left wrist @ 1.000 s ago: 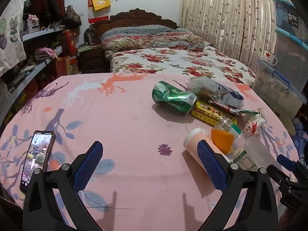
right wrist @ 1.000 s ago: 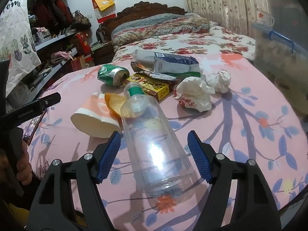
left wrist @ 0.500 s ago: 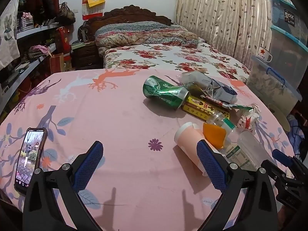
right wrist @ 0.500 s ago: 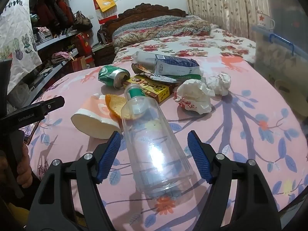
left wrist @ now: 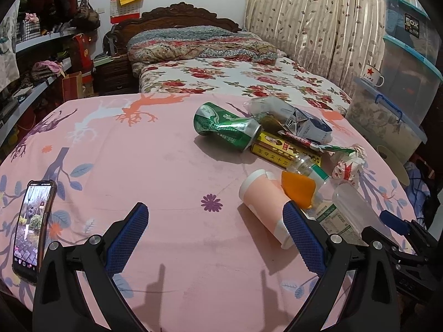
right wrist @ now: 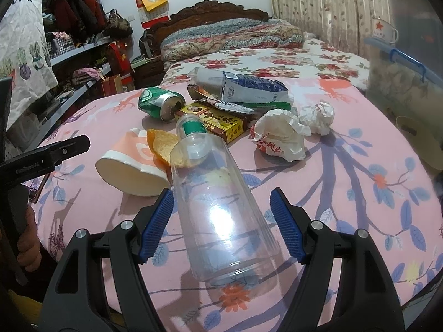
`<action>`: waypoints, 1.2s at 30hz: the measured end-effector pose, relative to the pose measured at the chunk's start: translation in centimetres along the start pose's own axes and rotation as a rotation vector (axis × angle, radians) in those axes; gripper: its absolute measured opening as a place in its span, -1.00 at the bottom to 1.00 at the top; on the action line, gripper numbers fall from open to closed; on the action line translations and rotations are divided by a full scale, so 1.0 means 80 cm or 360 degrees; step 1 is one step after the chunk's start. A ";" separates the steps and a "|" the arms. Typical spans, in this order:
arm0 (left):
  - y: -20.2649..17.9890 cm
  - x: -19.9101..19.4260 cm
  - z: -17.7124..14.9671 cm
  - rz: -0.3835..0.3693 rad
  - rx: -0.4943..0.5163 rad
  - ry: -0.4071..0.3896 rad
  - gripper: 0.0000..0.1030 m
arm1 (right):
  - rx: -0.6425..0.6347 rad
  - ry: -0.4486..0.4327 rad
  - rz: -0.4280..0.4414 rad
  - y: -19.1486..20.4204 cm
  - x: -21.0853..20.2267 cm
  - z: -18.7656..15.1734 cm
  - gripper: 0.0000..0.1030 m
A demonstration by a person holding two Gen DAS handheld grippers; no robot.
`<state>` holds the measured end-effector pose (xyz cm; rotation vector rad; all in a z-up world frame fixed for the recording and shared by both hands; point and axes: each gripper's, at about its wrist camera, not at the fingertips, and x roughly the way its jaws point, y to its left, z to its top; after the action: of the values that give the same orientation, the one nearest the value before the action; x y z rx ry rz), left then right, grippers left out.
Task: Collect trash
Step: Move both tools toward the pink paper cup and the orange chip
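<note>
Pink patterned cloth point(left wrist: 171, 171) is lying under both our grippers: our right gripper point(right wrist: 221, 224) is straddling the clear plastic bottle point(right wrist: 221, 207) with fingers wide, our left gripper point(left wrist: 213, 238) is hovering wide beside the paper cup point(left wrist: 263, 202), and the green can point(left wrist: 227, 128) is lying farther off.

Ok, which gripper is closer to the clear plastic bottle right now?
Right. The right gripper is open with its fingers on either side of the clear plastic bottle. The left gripper is open over bare cloth, with the bottle beyond its right finger.
</note>
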<state>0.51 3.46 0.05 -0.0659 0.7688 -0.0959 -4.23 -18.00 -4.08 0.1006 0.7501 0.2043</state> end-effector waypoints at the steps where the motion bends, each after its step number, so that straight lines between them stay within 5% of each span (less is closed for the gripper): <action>1: 0.000 0.000 0.000 -0.0005 0.0000 0.0000 0.80 | 0.0002 -0.0003 0.0001 0.000 0.000 0.000 0.42; 15: -0.007 0.005 0.000 -0.0084 0.0008 0.0026 0.80 | -0.0021 0.0016 0.0020 0.003 0.013 -0.001 0.57; 19: -0.010 0.008 0.001 -0.0089 0.0013 0.0033 0.80 | -0.0061 0.0071 0.0022 0.001 0.029 -0.004 0.42; 23: -0.009 0.009 0.001 -0.0089 0.0018 0.0038 0.80 | -0.0073 -0.0037 -0.0157 -0.011 0.023 -0.004 0.39; 36: -0.014 0.016 0.004 -0.0111 0.0026 0.0064 0.81 | -0.0191 -0.0150 -0.0224 0.000 0.004 0.001 0.63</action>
<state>1.56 2.17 -0.47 -0.0757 0.8061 -0.1701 -3.96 -17.90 -4.28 -0.0564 0.6468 0.1096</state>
